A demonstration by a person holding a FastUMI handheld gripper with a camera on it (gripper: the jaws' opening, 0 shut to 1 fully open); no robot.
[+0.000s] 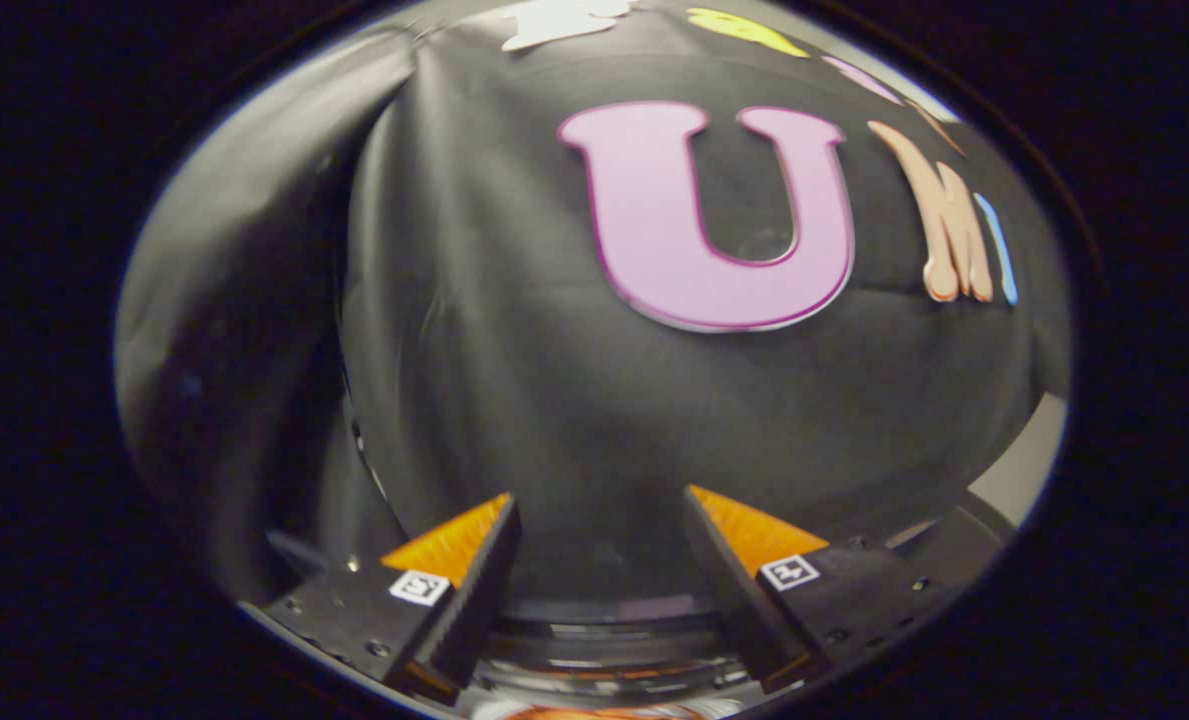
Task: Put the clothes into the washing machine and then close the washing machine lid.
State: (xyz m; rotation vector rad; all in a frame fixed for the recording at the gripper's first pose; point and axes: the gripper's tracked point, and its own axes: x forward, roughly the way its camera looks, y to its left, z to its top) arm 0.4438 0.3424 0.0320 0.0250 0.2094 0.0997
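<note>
Nearest to us, the gripper (602, 500) has its two fingers spread wide, nothing between them. Left finger (464, 580) and right finger (744, 575) are both black with ribbed inner faces and orange outer wedges, and each carries a small square marker on its base.

Down in the gap between the finger bases we see a curved, shiny, ringed rim (604, 665) with an orange-brown patch at the very bottom (blurred; we take it for part of the washing machine, but cannot tell which part, or whether a lid is open or shut). The fingers are not touching it; they sit above and to either side of it.

We cannot pick out any clothes for sure; the orange-brown patch below the rim is too blurred to name.

Just ahead of the fingertips and beyond them, the black cloth wall (554, 400) of the booth hangs close. To the left of it a second fold of dark cloth (244, 300) catches grey light. Far right, beyond the right finger, a pale grey strip of surface (1029, 460) shows past the cloth's lower edge.
</note>
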